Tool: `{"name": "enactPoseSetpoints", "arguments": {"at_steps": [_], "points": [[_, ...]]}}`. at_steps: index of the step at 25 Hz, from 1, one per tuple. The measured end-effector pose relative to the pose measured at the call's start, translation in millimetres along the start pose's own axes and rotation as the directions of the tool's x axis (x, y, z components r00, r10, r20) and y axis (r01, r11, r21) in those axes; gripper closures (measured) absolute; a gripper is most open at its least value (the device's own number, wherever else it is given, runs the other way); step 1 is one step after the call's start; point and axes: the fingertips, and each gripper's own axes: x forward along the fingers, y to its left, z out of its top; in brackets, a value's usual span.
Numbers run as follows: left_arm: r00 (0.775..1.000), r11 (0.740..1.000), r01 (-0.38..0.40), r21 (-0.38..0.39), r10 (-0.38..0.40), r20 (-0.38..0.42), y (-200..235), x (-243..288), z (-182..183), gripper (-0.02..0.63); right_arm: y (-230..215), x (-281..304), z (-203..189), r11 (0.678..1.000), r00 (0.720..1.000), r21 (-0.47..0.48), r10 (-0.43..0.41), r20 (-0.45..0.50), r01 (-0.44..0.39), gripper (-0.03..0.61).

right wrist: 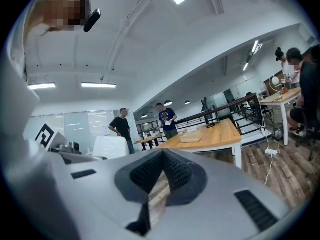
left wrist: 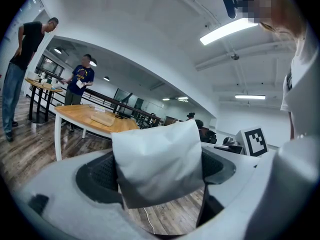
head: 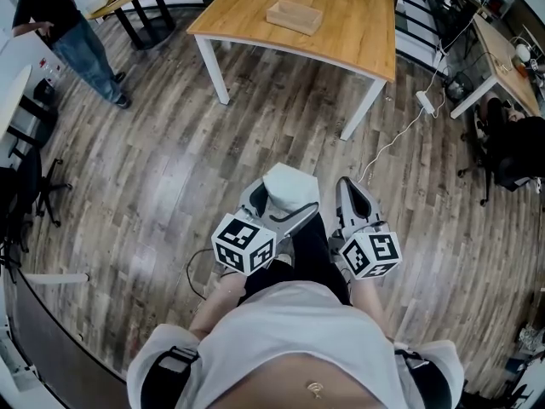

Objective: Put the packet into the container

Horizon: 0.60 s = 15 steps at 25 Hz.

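Wood-plank flooring (head: 170, 160) covers the room. 1 wooden table (head: 341, 32) on white legs stands at the far side, well apart from the person holding the grippers. 1 shallow wooden container (head: 295, 16) lies on the tabletop, near its middle.

Left gripper (head: 279, 204): held close to the body, pointing toward the table. Its jaws are clamped on a white packet (left wrist: 157, 161). The packet sits upright between the 2 black ribbed pads (left wrist: 97, 176), and its upper part rises above the jaw tips. The left gripper view shows creases across its face. The packet is held above the floor, well short of the table and the container.

Right gripper (head: 356, 201): held just beside the left gripper, also pointing forward. The right gripper view shows its 2 pads pressed together at the tips with nothing between them; only a thin sliver of floor shows below the contact point.

1 marker cube (head: 244, 244) sits on the left gripper and 1 second cube (head: 371, 254) on the right gripper, both near the person's torso.

1 bystander (head: 64, 24) in a dark shirt and jeans stands at the far left. 1 white power strip (head: 424, 102) with a trailing cable lies on the floor to the right of the table.
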Motion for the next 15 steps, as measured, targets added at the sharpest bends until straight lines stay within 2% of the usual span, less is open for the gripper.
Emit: {"name": "enactPoseSetpoints", "arguments": {"at_steps": [15], "points": [[1.0, 0.999, -0.029, -0.021, 0.029, 0.009, 48, 56, 24, 0.144, -38, 70, 10, 1.0, 1.0, 0.01, 0.021, -0.017, -0.021, 0.568]]}}
